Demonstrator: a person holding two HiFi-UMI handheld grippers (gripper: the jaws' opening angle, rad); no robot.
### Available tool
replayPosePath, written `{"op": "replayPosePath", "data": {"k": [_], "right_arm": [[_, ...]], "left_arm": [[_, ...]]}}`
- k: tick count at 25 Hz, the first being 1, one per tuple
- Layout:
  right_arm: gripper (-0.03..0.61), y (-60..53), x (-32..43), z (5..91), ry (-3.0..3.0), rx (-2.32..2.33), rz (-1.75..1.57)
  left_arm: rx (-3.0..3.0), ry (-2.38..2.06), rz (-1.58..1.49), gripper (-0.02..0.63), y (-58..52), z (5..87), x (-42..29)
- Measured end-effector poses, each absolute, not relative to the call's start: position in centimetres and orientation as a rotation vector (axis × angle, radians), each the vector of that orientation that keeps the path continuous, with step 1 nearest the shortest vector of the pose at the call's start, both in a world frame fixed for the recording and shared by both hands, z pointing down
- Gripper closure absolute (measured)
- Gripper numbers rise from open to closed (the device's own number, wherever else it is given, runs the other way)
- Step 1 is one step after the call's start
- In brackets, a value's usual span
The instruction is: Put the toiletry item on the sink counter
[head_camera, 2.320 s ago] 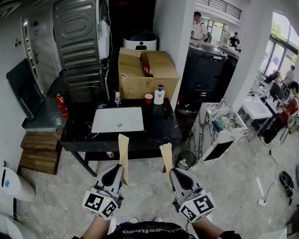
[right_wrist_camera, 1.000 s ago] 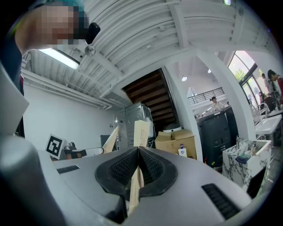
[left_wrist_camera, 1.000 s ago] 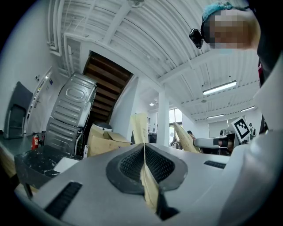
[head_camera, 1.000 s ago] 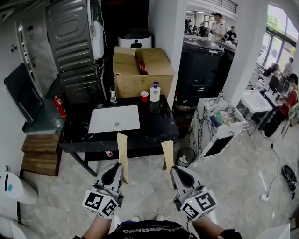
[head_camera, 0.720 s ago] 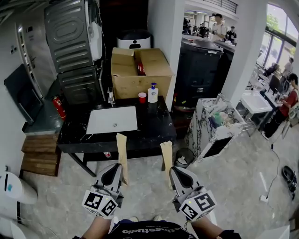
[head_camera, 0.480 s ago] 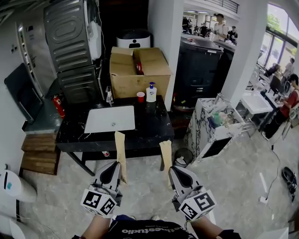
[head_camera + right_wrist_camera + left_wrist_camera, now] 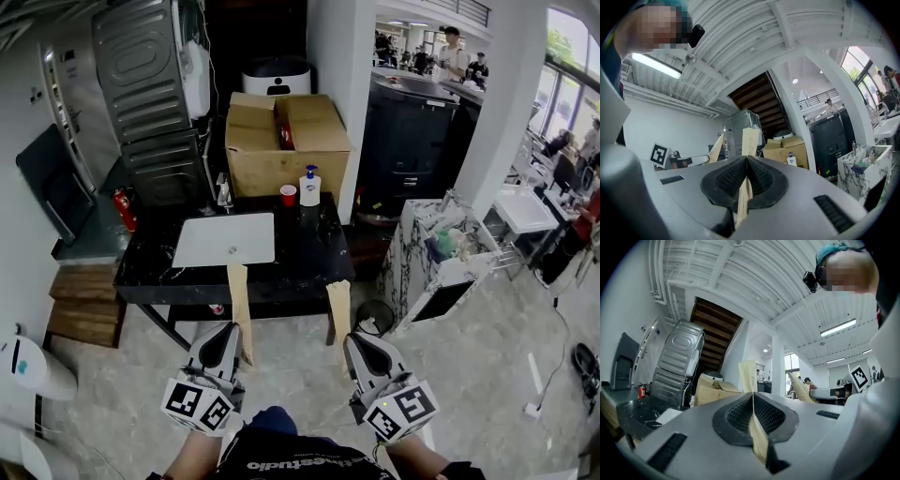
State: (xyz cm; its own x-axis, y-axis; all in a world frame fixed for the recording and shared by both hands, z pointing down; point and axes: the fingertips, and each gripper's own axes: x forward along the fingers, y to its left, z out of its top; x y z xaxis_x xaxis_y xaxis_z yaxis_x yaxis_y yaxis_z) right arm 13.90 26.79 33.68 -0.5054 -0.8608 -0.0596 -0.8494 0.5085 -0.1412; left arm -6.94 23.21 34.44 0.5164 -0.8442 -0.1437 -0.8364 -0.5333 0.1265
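The toiletry items are probably the two flat tan paper sleeves, though what they contain cannot be made out. The left sleeve (image 7: 237,302) rises from the left gripper (image 7: 229,330), whose jaws are pressed together on its lower end. In the left gripper view the ribbed pads (image 7: 740,413) close flat against the paper. The right sleeve (image 7: 338,305) stands the same way in the right gripper (image 7: 349,339), clamped tight between its jaws.

Both sleeves are held side by side, apart from each other, over the pale floor and short of the sink counter (image 7: 314,253). Neither rests on it.

The counter is black stone with a white basin (image 7: 225,239) sunk into its left half and a faucet (image 7: 223,192) behind the basin. At the back edge stand a red cup (image 7: 289,195) and, just beside it, a white pump bottle (image 7: 309,187). An open cardboard box (image 7: 281,141) sits behind them. To the counter's right stands a marbled white cabinet (image 7: 417,272), and a red fire extinguisher (image 7: 123,208) stands to its left.
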Motion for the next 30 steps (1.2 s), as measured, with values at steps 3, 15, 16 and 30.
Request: {"op": "replayPosePath", "data": {"k": [3,15,16,30], "right_arm": [[0.538,24.9,13.9,34.4,2.627,-1.499,-0.163],[0.538,7.8,10.7,35.9,2.635,-1.582,-0.153],[0.538,5.9,10.1,35.6,2.634,-1.587,-0.147],[0.538,-9.7,8.2,34.4,2.585,-1.709,-0.162]], "left_arm": [[2.691,-1.502,-0.285,0.594,21.3,35.0,-7.1],[2.653,-1.457,-0.308,0.594,3.5,38.6,-10.7],[2.650,-1.453,-0.312,0.594,1.6,38.6,-11.2],[2.640,-1.304,-0.306,0.595,-14.6,39.7,-11.9]]}}
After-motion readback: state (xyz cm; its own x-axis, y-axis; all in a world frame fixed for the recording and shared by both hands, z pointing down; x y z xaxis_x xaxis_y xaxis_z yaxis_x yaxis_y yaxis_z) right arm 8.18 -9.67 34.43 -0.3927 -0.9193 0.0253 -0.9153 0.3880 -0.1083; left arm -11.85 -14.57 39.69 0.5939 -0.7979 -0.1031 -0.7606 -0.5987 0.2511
